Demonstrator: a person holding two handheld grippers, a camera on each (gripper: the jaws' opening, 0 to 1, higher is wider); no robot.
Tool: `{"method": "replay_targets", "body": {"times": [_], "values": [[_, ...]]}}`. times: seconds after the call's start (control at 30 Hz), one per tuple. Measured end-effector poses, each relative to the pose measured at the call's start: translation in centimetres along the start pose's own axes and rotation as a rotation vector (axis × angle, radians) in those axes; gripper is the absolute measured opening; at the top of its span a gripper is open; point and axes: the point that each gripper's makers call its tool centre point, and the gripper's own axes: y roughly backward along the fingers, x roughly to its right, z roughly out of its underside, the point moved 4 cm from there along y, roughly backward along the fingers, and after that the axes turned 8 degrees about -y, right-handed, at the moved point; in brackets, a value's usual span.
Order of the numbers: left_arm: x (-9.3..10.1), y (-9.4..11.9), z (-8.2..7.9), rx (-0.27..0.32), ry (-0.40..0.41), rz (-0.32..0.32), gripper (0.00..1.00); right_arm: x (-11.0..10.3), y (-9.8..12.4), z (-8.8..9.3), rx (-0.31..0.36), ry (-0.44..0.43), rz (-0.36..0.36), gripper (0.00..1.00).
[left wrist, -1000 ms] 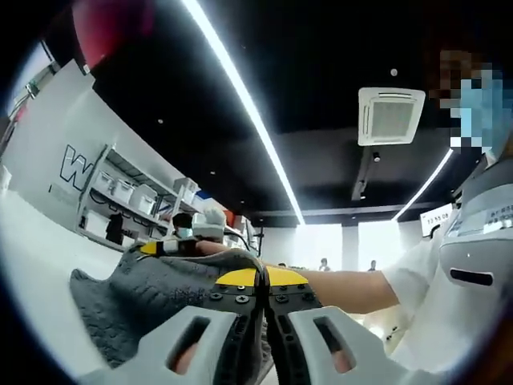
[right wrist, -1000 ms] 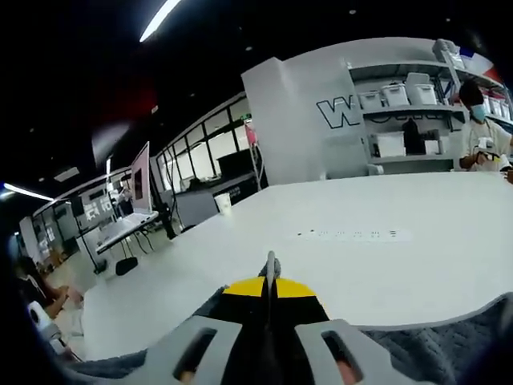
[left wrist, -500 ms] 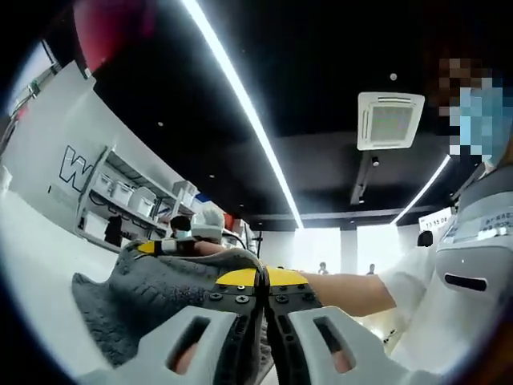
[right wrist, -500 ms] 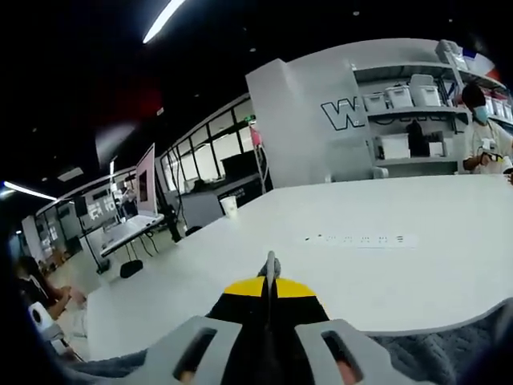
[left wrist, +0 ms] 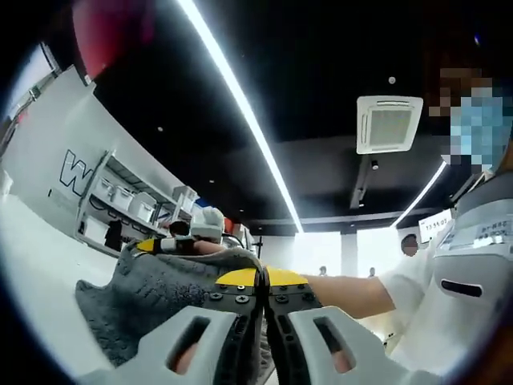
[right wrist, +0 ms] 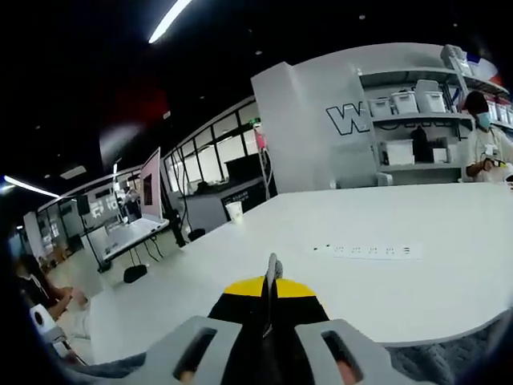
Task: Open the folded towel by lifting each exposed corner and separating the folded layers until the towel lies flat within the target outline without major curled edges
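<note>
Left gripper [left wrist: 261, 290]: jaws pinched on grey towel [left wrist: 152, 297], cloth bunched up and held off table [left wrist: 32, 265]. Right gripper [right wrist: 271, 282]: jaws pressed together on thin towel edge, rest of cloth trailing along bottom right. Over last second both views tilted slightly; towel rode a little higher, grips unchanged. Judgement: layers lifted for spreading, flat lay not yet reached. White table beyond, marked strip [right wrist: 369, 251] mid-surface. Far back: shelves [right wrist: 417, 120], monitor [right wrist: 150, 188], ceiling light [left wrist: 240, 120].
</note>
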Motion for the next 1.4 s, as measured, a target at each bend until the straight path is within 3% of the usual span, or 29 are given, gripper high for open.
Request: {"method": "replay_targets", "body": {"times": [0.6, 1.4], "values": [[-0.7, 0.8, -1.3, 0.015, -0.025, -0.013, 0.00, -1.4, -0.2, -0.8, 0.017, -0.010, -0.030, 0.00], [-1.4, 2.4, -4.1, 0.048, -0.064, -0.040, 0.00, -4.8, -1.4, -2.4, 0.037, -0.009, -0.081, 0.00]]}}
